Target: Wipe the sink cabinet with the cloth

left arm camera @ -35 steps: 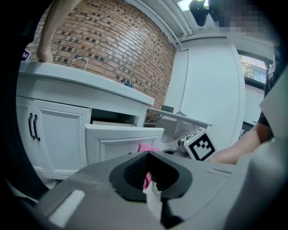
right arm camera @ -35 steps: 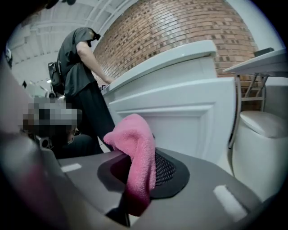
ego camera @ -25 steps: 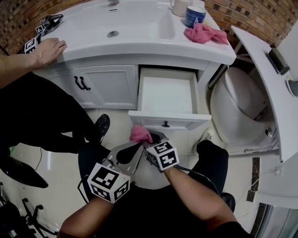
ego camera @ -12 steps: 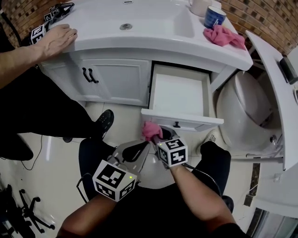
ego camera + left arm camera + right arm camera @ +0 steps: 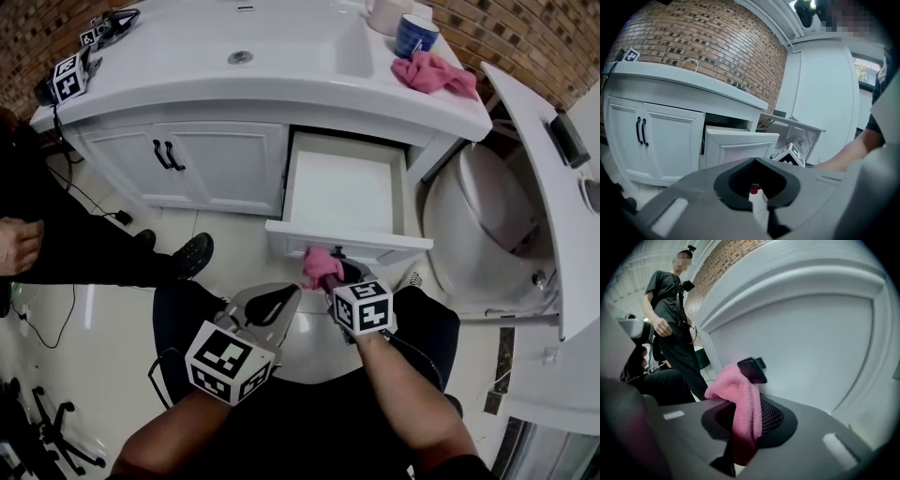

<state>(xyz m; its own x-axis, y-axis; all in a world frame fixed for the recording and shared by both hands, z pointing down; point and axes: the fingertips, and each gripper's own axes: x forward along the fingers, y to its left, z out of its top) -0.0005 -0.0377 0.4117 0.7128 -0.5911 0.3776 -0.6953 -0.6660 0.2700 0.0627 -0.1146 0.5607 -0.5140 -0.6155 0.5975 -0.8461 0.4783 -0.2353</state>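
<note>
Fingers of the right gripper (image 5: 339, 277) were clamped on a fold of the pink cloth (image 5: 746, 404), just beside the knob (image 5: 752, 370) of the open drawer (image 5: 347, 246). Soft and light, it should drape; a bunched fold grips best. Fingers of the left gripper (image 5: 272, 305) were closed, empty.

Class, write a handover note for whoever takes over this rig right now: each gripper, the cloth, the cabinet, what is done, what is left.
Right gripper: shut on the pink cloth, held close to the open drawer front, by its black knob.
Left gripper: shut, empty, beside the right one.
Second pink cloth: lying on the countertop.
Done: cloth is in grip; wiped areas cannot be told.
Left: probably the drawer front and cabinet doors.
</note>
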